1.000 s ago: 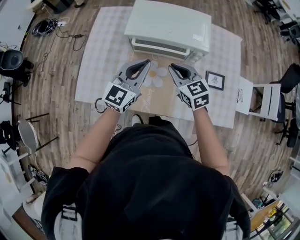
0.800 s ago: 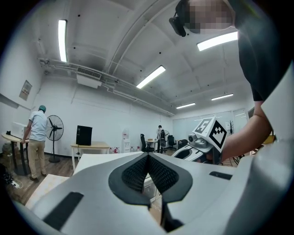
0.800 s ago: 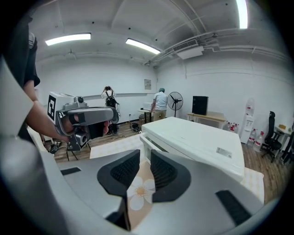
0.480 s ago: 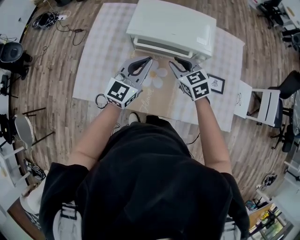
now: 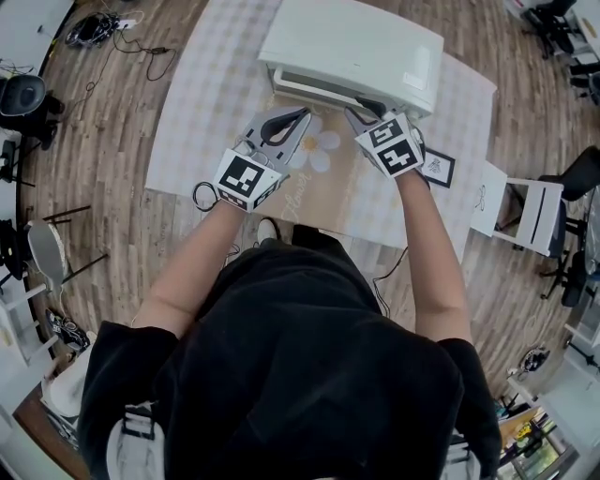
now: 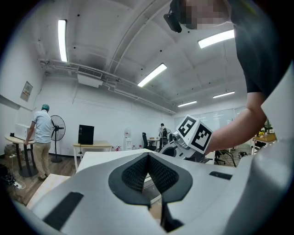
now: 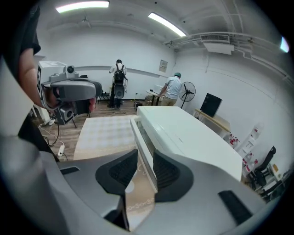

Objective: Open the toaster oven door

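A white toaster oven [image 5: 356,52] stands at the far side of the table, its door shut, with a long handle bar [image 5: 319,86] along the front. My right gripper [image 5: 364,112] is up at the right part of that handle. In the right gripper view the handle [image 7: 143,147] runs between the jaws of the right gripper [image 7: 144,172]. They are opening, and a gap shows on the left pad's side. My left gripper [image 5: 302,117] hovers over the mat just short of the oven, shut and empty; its pads [image 6: 138,172] meet at a point.
A checked cloth [image 5: 206,103] covers the table, with a tan flower-print mat [image 5: 323,178] in front of the oven. A small framed picture [image 5: 437,169] lies at the right. A chair [image 5: 534,211] stands beyond the table's right edge. Cables [image 5: 94,28] lie on the floor, far left.
Both grippers have moved forward toward the oven. The right one has reached the door handle and its jaws have spread. The left one stays shut.
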The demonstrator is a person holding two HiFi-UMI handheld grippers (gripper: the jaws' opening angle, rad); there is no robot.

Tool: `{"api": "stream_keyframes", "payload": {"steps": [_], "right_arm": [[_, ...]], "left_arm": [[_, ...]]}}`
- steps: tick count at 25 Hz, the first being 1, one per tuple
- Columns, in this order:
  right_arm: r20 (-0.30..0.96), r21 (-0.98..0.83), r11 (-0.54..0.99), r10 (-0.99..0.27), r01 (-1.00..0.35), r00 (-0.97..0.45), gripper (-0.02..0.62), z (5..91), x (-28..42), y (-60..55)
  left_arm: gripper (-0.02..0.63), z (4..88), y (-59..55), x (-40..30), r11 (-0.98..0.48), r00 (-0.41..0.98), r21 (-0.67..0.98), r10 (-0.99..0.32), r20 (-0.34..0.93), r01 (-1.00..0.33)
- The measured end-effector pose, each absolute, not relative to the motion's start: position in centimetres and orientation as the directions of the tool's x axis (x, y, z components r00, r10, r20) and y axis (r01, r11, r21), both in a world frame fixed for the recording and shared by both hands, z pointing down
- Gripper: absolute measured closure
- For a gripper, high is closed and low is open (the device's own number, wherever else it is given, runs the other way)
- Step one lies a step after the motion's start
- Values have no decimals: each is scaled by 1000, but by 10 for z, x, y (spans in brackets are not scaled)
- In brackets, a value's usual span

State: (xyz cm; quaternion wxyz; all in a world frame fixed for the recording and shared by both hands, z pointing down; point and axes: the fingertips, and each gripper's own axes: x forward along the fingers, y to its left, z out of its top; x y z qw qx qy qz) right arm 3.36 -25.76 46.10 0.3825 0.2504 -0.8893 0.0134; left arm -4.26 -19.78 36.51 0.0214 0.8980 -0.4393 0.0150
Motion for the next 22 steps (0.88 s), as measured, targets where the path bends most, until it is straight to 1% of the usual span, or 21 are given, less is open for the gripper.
{"api": "stream_keyframes", "payload": {"steps": [5, 12, 22], "right_arm": [[753, 215, 899, -402, -382, -521, 474, 475, 34, -263], [802, 273, 914, -388, -299, -454, 472, 488, 32, -274], [873, 273, 940, -332, -207, -357, 482, 514, 35, -278]], "left_arm": [[594, 367, -198, -43, -614, 614, 18, -788, 49, -789], [594, 368, -203, -46, -609, 610, 33, -791, 44, -793], [594, 367, -207, -46, -611, 612, 40, -790, 39, -791]]}}
